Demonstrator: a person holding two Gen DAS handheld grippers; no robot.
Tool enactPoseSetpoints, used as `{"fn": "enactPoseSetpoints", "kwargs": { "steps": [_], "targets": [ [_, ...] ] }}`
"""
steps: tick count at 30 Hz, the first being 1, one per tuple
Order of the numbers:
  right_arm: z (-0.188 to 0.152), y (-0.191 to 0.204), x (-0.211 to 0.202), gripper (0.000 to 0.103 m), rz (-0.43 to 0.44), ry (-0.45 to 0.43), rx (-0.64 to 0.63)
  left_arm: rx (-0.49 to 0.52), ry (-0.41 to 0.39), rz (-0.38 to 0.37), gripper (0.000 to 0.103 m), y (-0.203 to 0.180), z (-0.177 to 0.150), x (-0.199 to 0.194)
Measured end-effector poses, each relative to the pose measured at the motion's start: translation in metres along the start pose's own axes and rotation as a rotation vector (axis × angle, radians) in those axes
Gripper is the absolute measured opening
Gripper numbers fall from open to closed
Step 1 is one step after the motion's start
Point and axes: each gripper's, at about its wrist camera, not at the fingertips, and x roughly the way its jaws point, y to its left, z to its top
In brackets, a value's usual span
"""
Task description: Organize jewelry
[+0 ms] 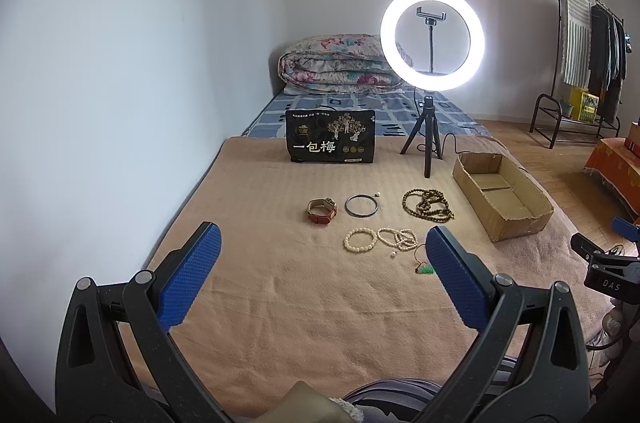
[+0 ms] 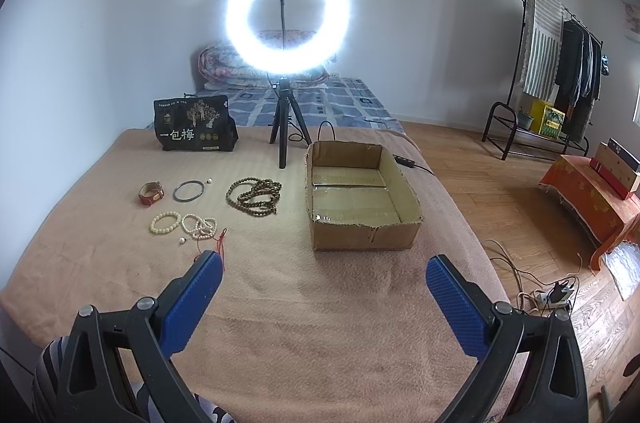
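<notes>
Jewelry lies on a tan blanket (image 1: 280, 295): a brown leather watch (image 1: 321, 211), a dark bangle (image 1: 361, 205), a cream bead bracelet (image 1: 359, 238), a tangle of pale beads (image 1: 397, 237), a long strand of brown beads (image 1: 426, 205), and a green pendant on red cord (image 1: 425, 269). An empty cardboard box (image 1: 502, 195) sits to their right. My left gripper (image 1: 322, 259) hovers open just short of the pale beads. My right gripper (image 2: 324, 283) is open too, in front of the cardboard box (image 2: 362, 193), with the red cord (image 2: 219, 243) at its left fingertip.
A lit ring light on a black tripod (image 1: 430, 127) stands behind the jewelry, its cable trailing right. A black printed bag (image 1: 331, 137) stands at the back. A folded quilt (image 1: 340, 65) lies beyond. A clothes rack (image 2: 560, 71) and floor cables (image 2: 532, 283) are at right.
</notes>
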Motion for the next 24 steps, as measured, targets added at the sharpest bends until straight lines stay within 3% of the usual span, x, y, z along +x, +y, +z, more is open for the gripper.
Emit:
{"fn": "enactPoseSetpoints", "kwargs": {
  "steps": [24],
  "targets": [
    [-0.0013, 0.0016, 0.0013, 0.103, 0.011, 0.018, 0.004, -0.003, 0.003, -0.003, 0.103, -0.0008, -0.0023, -0.0004]
  ]
}}
